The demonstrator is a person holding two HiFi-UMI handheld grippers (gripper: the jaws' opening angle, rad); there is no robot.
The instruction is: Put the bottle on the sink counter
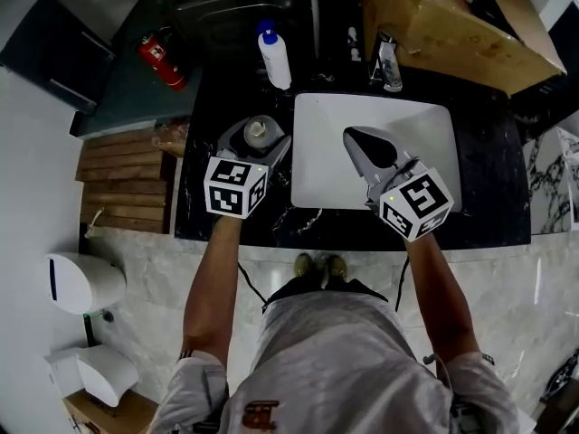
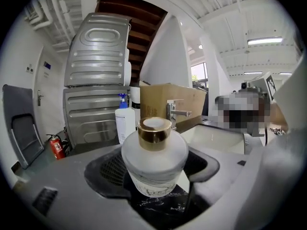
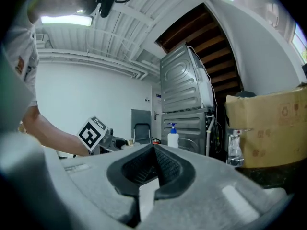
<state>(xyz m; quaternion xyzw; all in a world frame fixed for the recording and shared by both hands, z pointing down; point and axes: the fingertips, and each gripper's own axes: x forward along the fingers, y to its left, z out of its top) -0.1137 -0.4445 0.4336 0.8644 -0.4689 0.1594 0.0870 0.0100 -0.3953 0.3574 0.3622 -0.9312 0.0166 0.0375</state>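
A round frosted-glass bottle (image 1: 258, 132) with a gold cap stands on the black marble counter (image 1: 204, 215), just left of the white sink (image 1: 317, 165). My left gripper (image 1: 257, 139) has its jaws wide around the bottle (image 2: 153, 162) and is shut on its sides. In the left gripper view the bottle's base rests on the marble (image 2: 160, 205). My right gripper (image 1: 351, 136) hovers over the sink basin with its jaws shut and nothing in them; in the right gripper view its (image 3: 153, 150) pads meet at the tips.
A white spray bottle (image 1: 274, 55) with a blue top stands at the back of the counter beside the faucet (image 1: 315, 12). A cardboard box (image 1: 452, 25) and a small clear bottle (image 1: 389, 66) are behind the sink. A red fire extinguisher (image 1: 163, 61) is at the far left.
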